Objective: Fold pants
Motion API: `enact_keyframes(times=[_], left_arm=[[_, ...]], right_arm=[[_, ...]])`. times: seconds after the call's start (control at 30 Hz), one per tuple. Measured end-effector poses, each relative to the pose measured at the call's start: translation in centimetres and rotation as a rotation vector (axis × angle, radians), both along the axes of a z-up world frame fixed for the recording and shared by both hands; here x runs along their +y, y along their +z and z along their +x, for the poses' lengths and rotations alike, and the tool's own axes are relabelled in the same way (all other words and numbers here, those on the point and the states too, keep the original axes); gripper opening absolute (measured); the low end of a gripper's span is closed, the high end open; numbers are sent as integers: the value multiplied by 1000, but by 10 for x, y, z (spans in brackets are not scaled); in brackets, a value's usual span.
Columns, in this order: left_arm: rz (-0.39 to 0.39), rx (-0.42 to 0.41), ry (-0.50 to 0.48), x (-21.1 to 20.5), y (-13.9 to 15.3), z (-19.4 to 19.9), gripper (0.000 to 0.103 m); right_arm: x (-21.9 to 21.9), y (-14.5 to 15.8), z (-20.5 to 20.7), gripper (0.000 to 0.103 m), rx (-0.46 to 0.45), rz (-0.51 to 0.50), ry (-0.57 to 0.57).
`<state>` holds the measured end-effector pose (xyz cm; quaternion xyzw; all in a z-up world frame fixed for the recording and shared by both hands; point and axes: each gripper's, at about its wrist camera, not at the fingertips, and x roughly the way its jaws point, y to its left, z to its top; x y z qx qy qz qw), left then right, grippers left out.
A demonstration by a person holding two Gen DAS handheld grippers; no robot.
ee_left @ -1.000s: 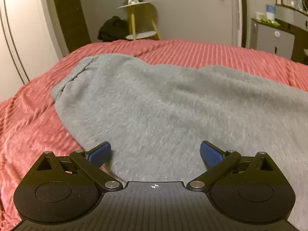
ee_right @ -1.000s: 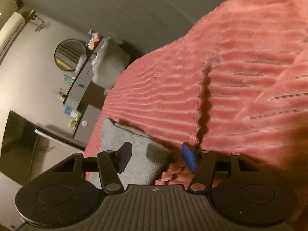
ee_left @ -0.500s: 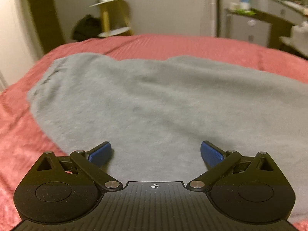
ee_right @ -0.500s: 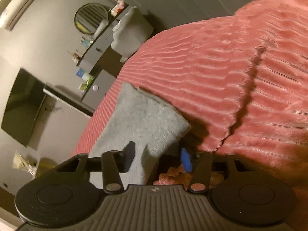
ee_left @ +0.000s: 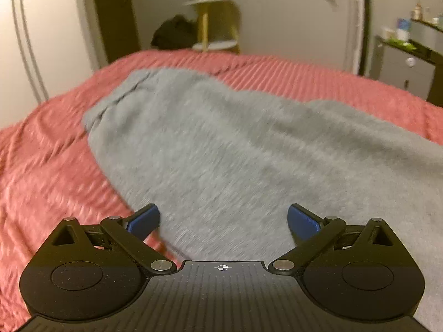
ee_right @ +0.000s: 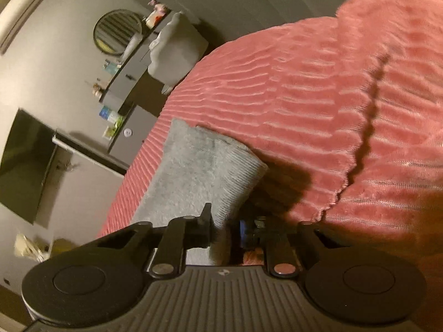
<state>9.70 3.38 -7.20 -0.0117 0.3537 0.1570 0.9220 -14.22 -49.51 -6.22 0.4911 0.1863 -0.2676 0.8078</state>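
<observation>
Left-wrist view: grey fleece sweatpants (ee_left: 235,160) lie spread across a ribbed pink bedspread (ee_left: 47,171), the gathered waistband (ee_left: 110,105) at the far left and the body running off to the right. The left gripper (ee_left: 223,218) hangs over the near edge of the cloth with its blue pads (ee_left: 300,221) wide apart and nothing between them, just as a second ago; only its aim has wandered slightly. Right-wrist view: the ribbed leg cuff (ee_right: 235,177) of the same pants rises off the bedspread into the right gripper (ee_right: 225,229). A second ago this cuff lay flat and free ahead of spread jaws; now the jaws are closing, and the grey cloth sits pinched between the dark finger (ee_right: 206,221) and the blue pad opposite, the cuff lifted and tilted toward the camera. Judged from this, the leg end is newly seized, so the step in hand is the first fold: carrying the cuff toward the waistband. The left tool has yet to take any hold.
</observation>
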Motion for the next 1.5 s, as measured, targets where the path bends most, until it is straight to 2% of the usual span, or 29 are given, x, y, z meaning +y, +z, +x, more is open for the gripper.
enact_keyframes(times=[0.13, 0.17, 0.27, 0.33, 0.4, 0.43, 0.5, 0.57, 0.6, 0.67, 0.7, 0.77, 0.8, 0.87, 0.9, 0.97, 1.03, 1.07, 1.1, 1.13, 1.17, 1.2, 1.27, 1.3, 1.37, 1.4, 1.43, 1.5], left_arm=[[36, -68, -66, -11, 6, -3, 102], [28, -67, -85, -13, 5, -3, 102], [-9, -34, -133, -14, 0, 0, 102], [-28, -24, -155, -15, -2, 1, 102], [-42, -9, -155, -14, -4, 4, 102], [-50, -4, -150, -12, -5, 5, 102], [-66, 5, -134, -9, -8, 7, 102], [-80, 3, -127, -8, -10, 6, 102], [-82, 0, -127, -8, -10, 6, 102], [-79, -2, -129, -8, -9, 4, 102], [-79, -2, -131, -8, -10, 4, 102], [-83, -3, -130, -7, -8, 3, 102], [-90, -4, -129, -6, -8, 3, 102], [-105, -10, -127, -4, -6, 2, 102], [-111, -13, -128, -2, -6, 1, 102], [-119, -20, -134, 0, -6, -1, 102], [-129, -21, -149, 1, -5, -3, 102], [-138, -21, -160, 0, -4, -3, 102], [-152, -22, -175, 0, -4, -4, 102], [-168, -22, -201, -2, -3, -4, 102], [-180, -18, -229, -4, -2, -5, 102], [-192, -9, -260, -7, -1, -5, 102], [-229, 12, -344, -17, 4, -6, 102], [-265, 20, -395, -23, 9, -6, 102], [-361, 56, -483, -36, 14, -2, 103], [-412, 87, -517, -45, 16, 2, 103], [-461, 123, -546, -55, 17, 8, 102], [-528, 183, -585, -78, 16, 20, 102]], right_arm=[[9, 13, 3, 18, 28, -88, 34], [9, 15, 4, 19, 29, -88, 33], [5, 13, 7, 34, 54, -63, -10], [2, 9, 8, 35, 66, -47, -39], [0, 5, 9, 31, 76, -38, -57], [0, 4, 9, 20, 75, -38, -60], [4, 8, 11, 18, 78, -52, -58], [14, 23, 19, 17, 104, -124, -39], [24, 37, 28, 17, 126, -200, -12], [54, 70, 51, 17, 168, -396, 80], [82, 90, 69, 17, 189, -541, 172], [135, 113, 99, 17, 203, -744, 361], [158, 118, 110, 17, 200, -802, 446], [212, 115, 134, 17, 202, -900, 653], [243, 105, 145, 17, 221, -954, 775], [283, 80, 158, 19, 277, -1002, 925], [313, 47, 166, 21, 360, -997, 1065], [320, 36, 167, 23, 385, -983, 1100], [326, 34, 167, 23, 409, -1026, 1110], [325, 39, 165, 23, 391, -1027, 1097], [319, 46, 164, 24, 360, -987, 1079], [308, 55, 163, 29, 322, -902, 1061], [283, 66, 159, 53, 272, -705, 1054], [269, 70, 155, 71, 222, -567, 1048], [245, 74, 133, 83, 110, -450, 916], [235, 75, 122, 92, 97, -427, 819], [226, 76, 113, 96, 113, -431, 721], [217, 70, 99, 96, 213, -477, 542]])
